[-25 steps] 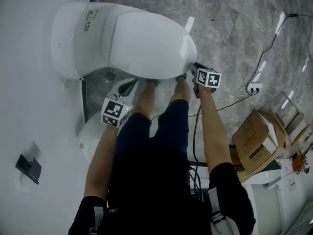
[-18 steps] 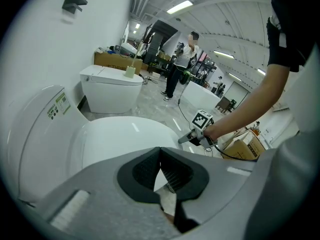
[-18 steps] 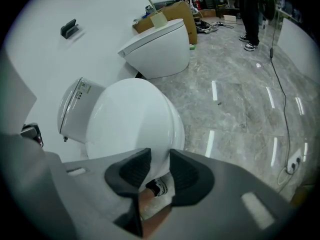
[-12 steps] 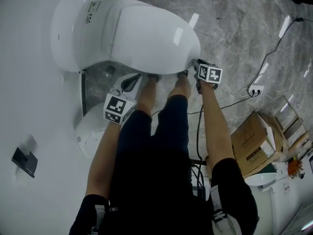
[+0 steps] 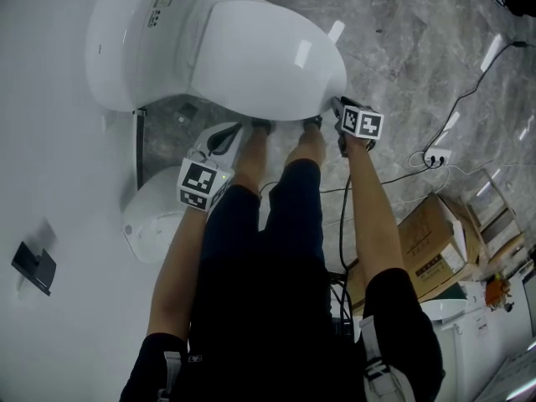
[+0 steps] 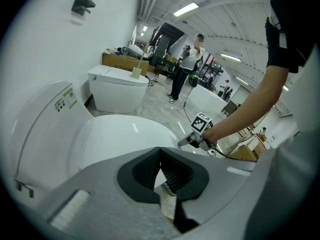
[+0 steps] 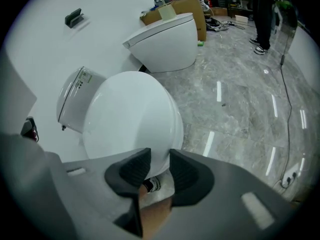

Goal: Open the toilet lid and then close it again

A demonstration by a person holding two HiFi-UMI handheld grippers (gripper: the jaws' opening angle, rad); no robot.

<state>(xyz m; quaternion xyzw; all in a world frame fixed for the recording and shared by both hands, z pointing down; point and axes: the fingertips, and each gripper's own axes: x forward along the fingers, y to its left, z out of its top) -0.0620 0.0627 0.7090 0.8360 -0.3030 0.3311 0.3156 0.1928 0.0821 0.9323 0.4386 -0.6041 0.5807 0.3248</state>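
The white toilet stands against the white wall with its lid (image 5: 260,57) down over the bowl. My right gripper (image 5: 335,107) is at the lid's front edge. In the right gripper view the lid (image 7: 130,119) runs down into the gap between the two dark pads, and the right gripper (image 7: 155,166) is shut on that rim. My left gripper (image 5: 230,132) hangs below the bowl's left side, next to the person's leg. Its jaws (image 6: 161,156) are shut with nothing between them. The left gripper view also shows the lid (image 6: 120,139) and the right gripper (image 6: 182,142).
A second toilet (image 7: 165,39) stands further along the wall. A white round bin (image 5: 151,224) sits left of the person's legs (image 5: 285,208). A cardboard box (image 5: 435,241), a power strip (image 5: 434,154) and cables lie on the marble floor. Another person (image 6: 182,69) stands far off.
My right gripper has sunk a little together with the lid's front edge. The left gripper has hardly moved. The head view has shifted slightly.
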